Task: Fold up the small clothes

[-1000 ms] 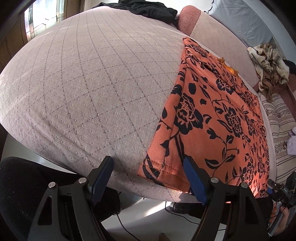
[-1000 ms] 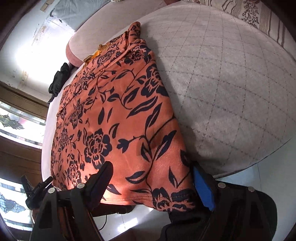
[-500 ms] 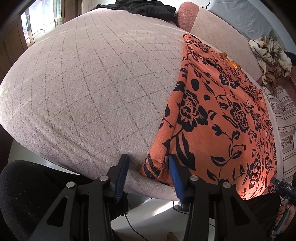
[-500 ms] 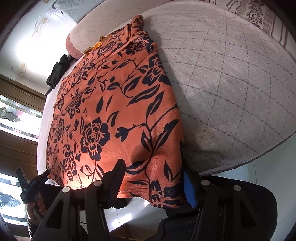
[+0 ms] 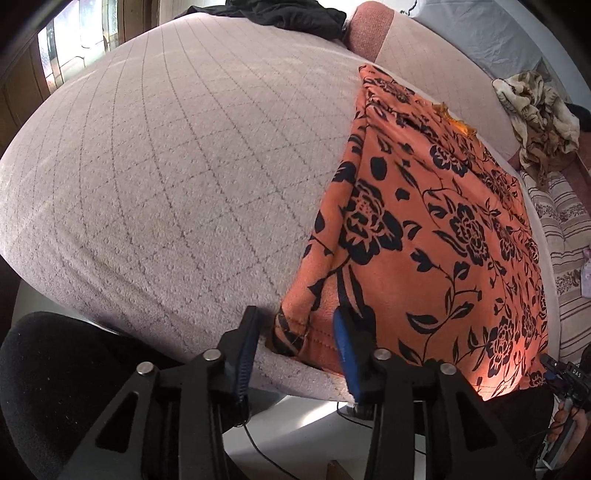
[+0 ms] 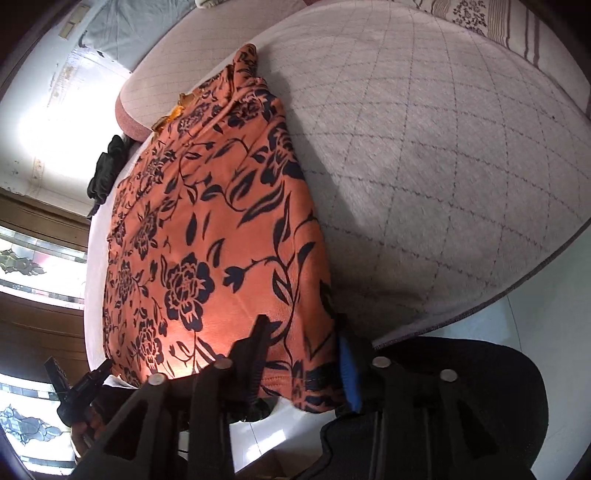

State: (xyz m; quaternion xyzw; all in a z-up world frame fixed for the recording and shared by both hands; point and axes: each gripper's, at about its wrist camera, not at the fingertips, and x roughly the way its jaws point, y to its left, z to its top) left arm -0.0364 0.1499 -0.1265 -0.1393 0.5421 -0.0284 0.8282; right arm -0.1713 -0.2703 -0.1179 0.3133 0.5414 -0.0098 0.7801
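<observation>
Orange fleece garment with black rose-and-leaf print [image 5: 436, 236] spread flat along one side of a pale grey quilted bed cover with a diamond stitch grid [image 5: 177, 177], hem end draped just over the near edge of the mattress.

Left gripper [image 5: 295, 338] at the hem's left corner, black fingers with blue pads [image 5: 345, 354] standing apart on either side of the stitched corner; a gap visible between the left pad and the cloth, right pad at or against the fabric (contact there hard to confirm). Not clamped.

Right gripper [image 6: 301, 350] at the opposite hem corner, fingers likewise parted and straddling the hanging edge [image 6: 314, 384], the blue pad [image 6: 349, 373] just beside the garment's right border. Fabric between the fingers, no squeeze evident.

Far end of the garment bunched into a narrow ridge near a pinkish rounded headboard cushion [image 5: 369, 29]. Small amber-yellow trim [image 5: 458, 123] at the top edge of the garment.

Crumpled black clothing [image 5: 288, 14] at the far edge of the bed. Heap of beige patterned fabric [image 5: 535, 110] off to the right, above a striped floral bedding piece [image 5: 565, 236]. Black fuzzy rounded seat [image 5: 55, 373] below the bed edge, beside the left gripper. Sunlit patch on the hem near the right corner.
</observation>
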